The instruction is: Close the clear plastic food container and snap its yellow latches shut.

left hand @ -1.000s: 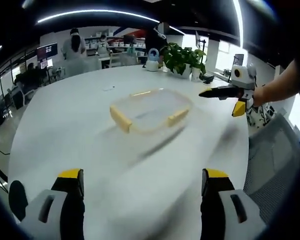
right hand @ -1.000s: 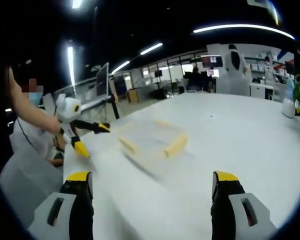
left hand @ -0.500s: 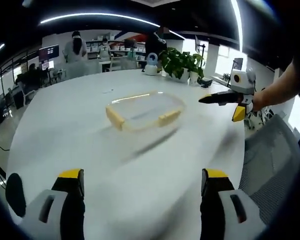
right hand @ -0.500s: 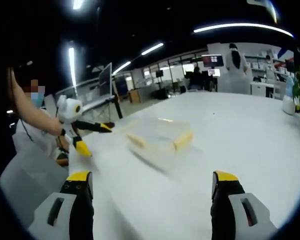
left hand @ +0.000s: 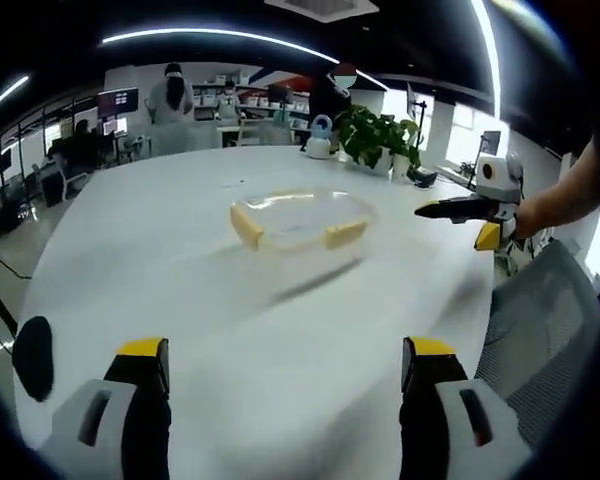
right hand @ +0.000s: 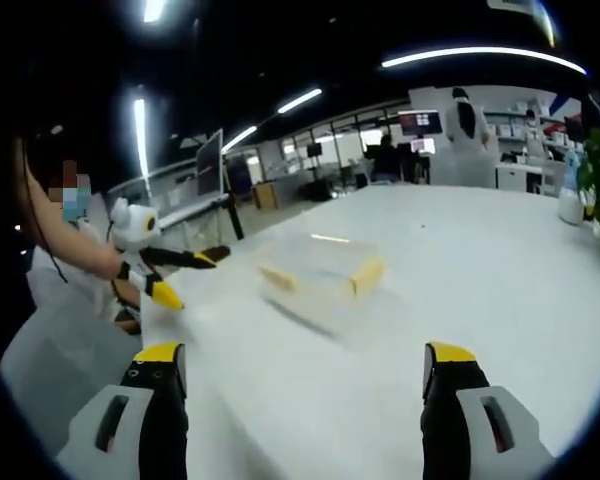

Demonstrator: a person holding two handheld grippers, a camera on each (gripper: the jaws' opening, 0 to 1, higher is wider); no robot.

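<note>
Two views, one container. Left gripper view: left gripper (left hand: 278,385) jaws apart, empty; container (left hand: 302,219) at 12 o'clock on table (left hand: 130,270), right gripper (left hand: 472,218) at 3 o'clock. Container now sits farther off than a second ago; latches (left hand: 345,234) unpressed. Right gripper view: right gripper (right hand: 305,390) jaws apart; container (right hand: 320,265) at 12, left gripper (right hand: 175,272) at 9.

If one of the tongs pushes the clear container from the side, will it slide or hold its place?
The clear container probably slides easily: it looks empty and thin-walled, so light, and the white table looks smooth. Being low and wide, it seems unlikely to tip. Pressing a yellow latch may shove it away unless the other tongs brace it.
</note>
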